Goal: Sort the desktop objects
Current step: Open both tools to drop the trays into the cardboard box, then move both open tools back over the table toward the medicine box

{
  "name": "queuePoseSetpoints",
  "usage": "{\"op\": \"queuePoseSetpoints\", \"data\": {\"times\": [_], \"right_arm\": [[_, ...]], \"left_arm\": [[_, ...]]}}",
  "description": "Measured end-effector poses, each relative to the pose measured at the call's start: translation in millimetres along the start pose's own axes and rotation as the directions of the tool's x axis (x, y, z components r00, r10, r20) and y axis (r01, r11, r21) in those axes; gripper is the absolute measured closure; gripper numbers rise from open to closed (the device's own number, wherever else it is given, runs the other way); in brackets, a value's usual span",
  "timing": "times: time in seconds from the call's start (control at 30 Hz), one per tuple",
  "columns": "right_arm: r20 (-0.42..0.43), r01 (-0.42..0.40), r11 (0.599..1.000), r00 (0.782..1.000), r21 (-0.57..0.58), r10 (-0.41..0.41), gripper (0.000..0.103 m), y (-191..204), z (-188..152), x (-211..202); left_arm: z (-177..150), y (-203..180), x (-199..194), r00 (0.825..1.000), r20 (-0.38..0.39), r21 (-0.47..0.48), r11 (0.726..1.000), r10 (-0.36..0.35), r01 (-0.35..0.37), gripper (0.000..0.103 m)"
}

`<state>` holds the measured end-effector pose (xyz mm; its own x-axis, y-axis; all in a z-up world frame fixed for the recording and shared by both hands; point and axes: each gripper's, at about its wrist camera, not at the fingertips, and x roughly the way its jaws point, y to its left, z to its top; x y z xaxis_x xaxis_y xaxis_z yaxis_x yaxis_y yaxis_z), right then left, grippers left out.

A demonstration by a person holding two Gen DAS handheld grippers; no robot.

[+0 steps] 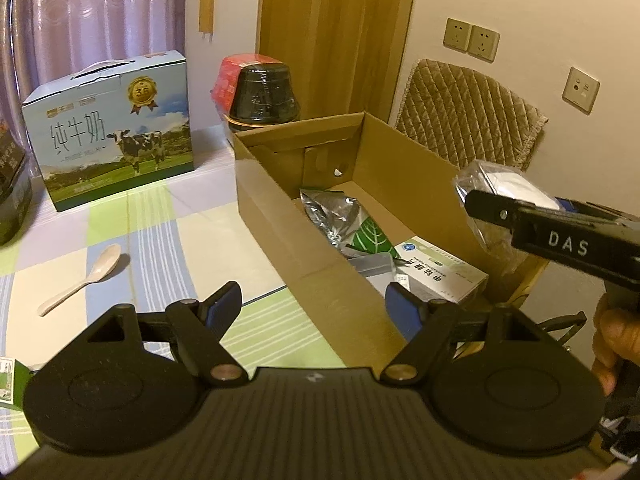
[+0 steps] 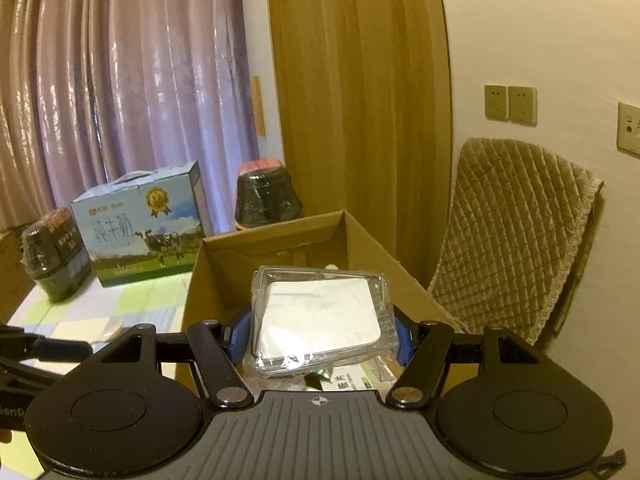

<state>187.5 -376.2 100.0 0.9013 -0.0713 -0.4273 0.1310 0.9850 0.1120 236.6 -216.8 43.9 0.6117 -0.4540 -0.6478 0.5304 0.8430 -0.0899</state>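
Cardboard box (image 1: 320, 216) open-topped at the table's (image 1: 160, 216) far right edge, packet above it.
Right gripper (image 2: 320, 332) pinches a crinkly plastic-wrapped white packet (image 2: 320, 316) over the box's near end; left gripper (image 1: 312, 300) gapes wide, empty, over the near rim. Foil pouch (image 1: 336, 216) and medicine carton (image 1: 436, 268) lie inside; pale spoon (image 1: 84, 276) on checked cloth, clear room around.

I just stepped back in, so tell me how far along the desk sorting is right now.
Partly done. The cardboard box already holds a silver foil pouch and a medicine carton. In hand: the right gripper is clamped on a plastic-wrapped white pack above the box. The left gripper is open and empty. The spoon remains on the tablecloth.
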Motion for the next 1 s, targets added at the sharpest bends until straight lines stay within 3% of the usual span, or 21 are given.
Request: {"op": "queuePoseSetpoints", "data": {"times": [0.07, 0.1, 0.13, 0.17, 1.0], "right_arm": [[0.01, -0.018, 1.0, 1.0, 0.009, 0.018, 0.034, 0, 0, 2], [0.01, -0.023, 1.0, 1.0, 0.012, 0.023, 0.028, 1, 0, 5], [0.018, -0.015, 1.0, 1.0, 0.016, 0.014, 0.015, 1, 0, 5], [0.032, -0.01, 1.0, 0.999, 0.024, 0.009, 0.011, 1, 0, 4], [0.044, -0.016, 1.0, 0.999, 0.023, 0.015, 0.009, 15, 1, -3]], "left_arm": [[-2, 4, -2, 1.0, 0.001, -0.002, 1.0, 0.005, -0.005, 0.028], [-2, 6, -4, 1.0, -0.001, -0.004, 1.0, 0.007, -0.007, 0.028], [-3, 8, -4, 1.0, -0.001, -0.006, 1.0, 0.01, -0.01, 0.028], [-4, 10, -5, 1.0, -0.003, -0.007, 1.0, 0.013, -0.013, 0.028], [-15, 35, -19, 0.999, -0.009, -0.034, 0.998, 0.047, -0.048, 0.026]]}}
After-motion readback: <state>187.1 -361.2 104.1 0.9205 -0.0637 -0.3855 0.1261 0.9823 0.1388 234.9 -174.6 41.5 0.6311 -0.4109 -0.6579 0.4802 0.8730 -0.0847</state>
